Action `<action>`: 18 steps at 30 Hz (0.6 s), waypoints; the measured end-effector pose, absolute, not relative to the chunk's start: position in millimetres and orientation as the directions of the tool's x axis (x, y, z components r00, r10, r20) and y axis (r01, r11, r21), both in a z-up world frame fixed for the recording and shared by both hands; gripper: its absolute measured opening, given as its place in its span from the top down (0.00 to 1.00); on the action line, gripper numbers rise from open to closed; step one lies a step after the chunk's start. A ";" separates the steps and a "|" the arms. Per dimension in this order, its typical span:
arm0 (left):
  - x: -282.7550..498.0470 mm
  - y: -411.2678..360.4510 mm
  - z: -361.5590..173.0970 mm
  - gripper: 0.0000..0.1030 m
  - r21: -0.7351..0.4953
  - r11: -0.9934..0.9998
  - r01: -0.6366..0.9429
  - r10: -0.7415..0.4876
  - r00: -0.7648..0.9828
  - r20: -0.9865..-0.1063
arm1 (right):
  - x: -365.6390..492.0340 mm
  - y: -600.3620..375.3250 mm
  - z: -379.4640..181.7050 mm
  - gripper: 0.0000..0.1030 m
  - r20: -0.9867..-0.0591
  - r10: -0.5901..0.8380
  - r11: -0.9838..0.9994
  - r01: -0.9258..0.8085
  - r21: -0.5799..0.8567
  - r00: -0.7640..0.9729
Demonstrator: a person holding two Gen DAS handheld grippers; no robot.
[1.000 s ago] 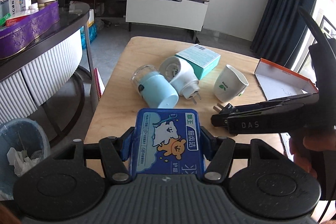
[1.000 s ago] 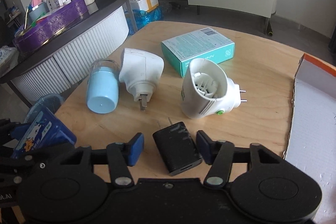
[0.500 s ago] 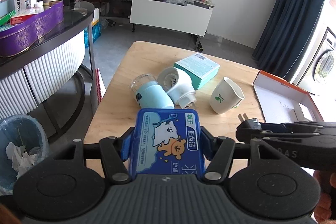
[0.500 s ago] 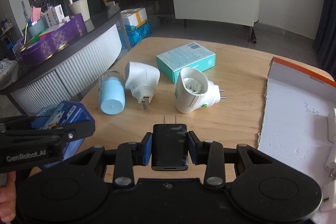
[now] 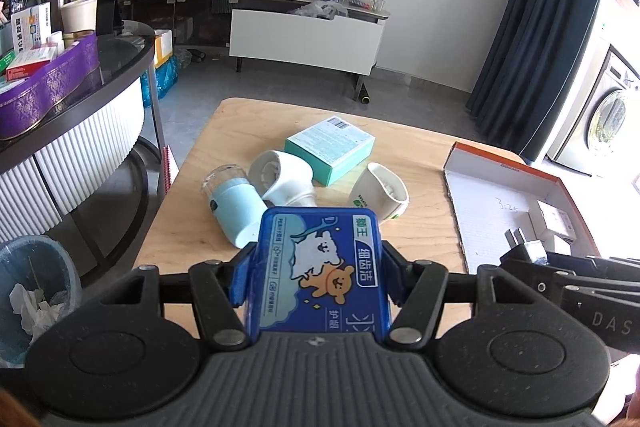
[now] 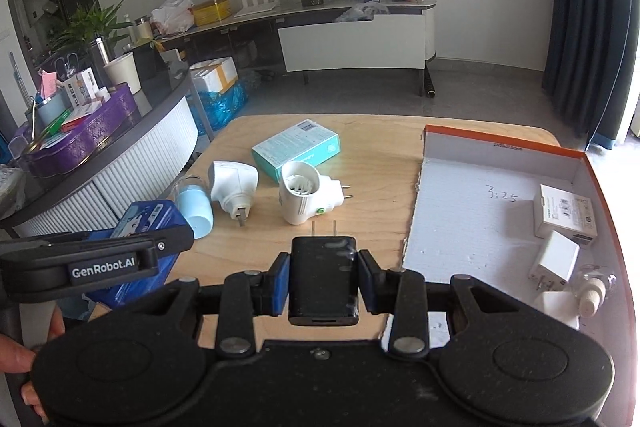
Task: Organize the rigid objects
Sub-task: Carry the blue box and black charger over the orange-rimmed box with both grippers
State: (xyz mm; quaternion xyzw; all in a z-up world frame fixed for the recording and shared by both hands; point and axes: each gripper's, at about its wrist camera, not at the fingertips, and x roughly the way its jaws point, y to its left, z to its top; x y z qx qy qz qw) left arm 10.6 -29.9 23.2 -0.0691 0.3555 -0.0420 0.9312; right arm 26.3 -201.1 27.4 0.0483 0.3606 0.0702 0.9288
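Left hand-held gripper (image 6: 132, 259) reads "GenRobot.AI"; tray (image 6: 496, 195) reads "3:25".

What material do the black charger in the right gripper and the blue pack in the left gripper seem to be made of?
Black charger: probably hard plastic with a semi-gloss finish, since its smooth shell shows pale reflections; the two prongs look like metal.
Blue pack: apparently glossy printed plastic, judging by the sheen over its cartoon print and its rounded corners. Whether it is rigid or a film wrap is unclear.

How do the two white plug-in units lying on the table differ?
The left white unit has flat pins pointing toward the camera; the right white unit has round pins pointing right. The right one shows a green dot and a slotted opening facing the camera; the left shows a plain shell. Both lie on their sides.
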 end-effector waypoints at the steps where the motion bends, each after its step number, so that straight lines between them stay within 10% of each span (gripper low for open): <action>1: 10.0 -33.5 23.8 0.39 -0.157 0.987 0.038 -0.133 0.744 -0.655 | 23.9 -203.2 29.3 0.58 -0.660 0.160 0.986 -0.092 0.137 0.734; 18: 12.4 -94.4 32.9 0.39 -0.156 0.972 0.177 -0.235 0.736 -0.635 | -3.2 -261.4 46.5 0.58 -0.621 0.046 0.989 0.053 0.140 0.782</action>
